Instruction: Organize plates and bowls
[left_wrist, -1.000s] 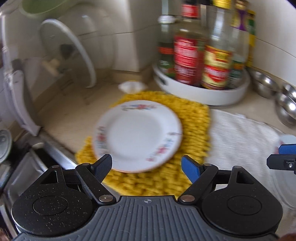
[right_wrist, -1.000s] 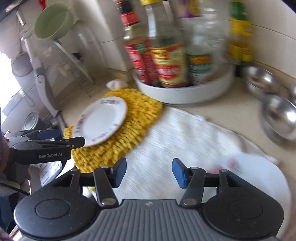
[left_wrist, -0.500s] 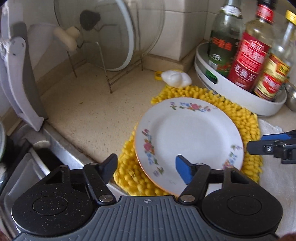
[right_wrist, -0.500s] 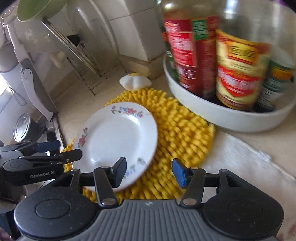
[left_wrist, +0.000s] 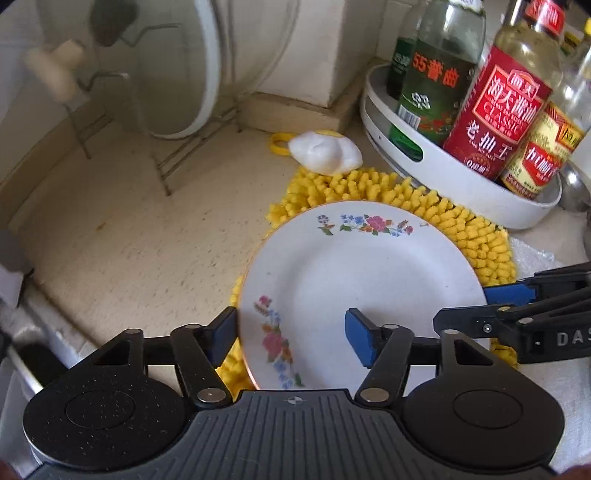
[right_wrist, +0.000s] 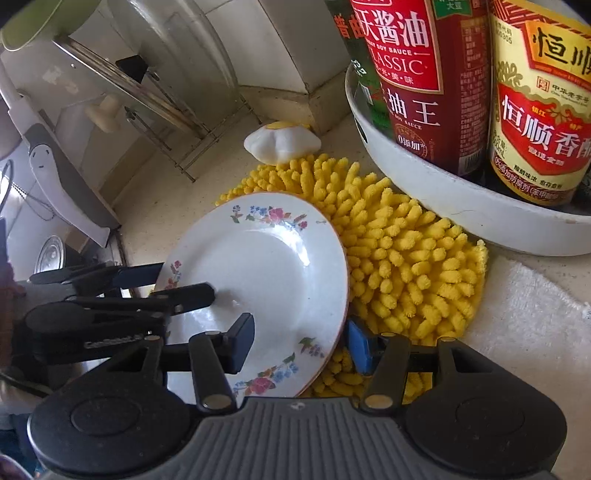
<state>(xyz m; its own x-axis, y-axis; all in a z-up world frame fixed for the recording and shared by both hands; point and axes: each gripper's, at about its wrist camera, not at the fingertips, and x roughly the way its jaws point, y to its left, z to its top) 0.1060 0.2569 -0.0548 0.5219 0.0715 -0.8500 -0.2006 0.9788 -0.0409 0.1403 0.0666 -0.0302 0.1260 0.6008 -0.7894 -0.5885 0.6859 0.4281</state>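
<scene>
A white plate with flower prints (left_wrist: 362, 280) lies on a yellow shaggy mat (left_wrist: 472, 236); it also shows in the right wrist view (right_wrist: 266, 273). My left gripper (left_wrist: 291, 338) is open and straddles the plate's left rim, one finger outside it and one over the plate. My right gripper (right_wrist: 301, 341) is open and straddles the plate's right rim, one finger over the plate and one over the mat. Each gripper shows in the other's view, the right one (left_wrist: 517, 306) and the left one (right_wrist: 140, 288).
A white round tray (left_wrist: 454, 177) of sauce bottles (left_wrist: 498, 107) stands behind the mat. A wire rack holds a glass lid (left_wrist: 173, 70) at the back left. A white and yellow egg-shaped object (left_wrist: 325, 151) lies by the mat. A white towel (right_wrist: 535, 302) lies to the right.
Both grippers have moved in toward the plate from either side. Each now has the plate's rim between its open fingers.
</scene>
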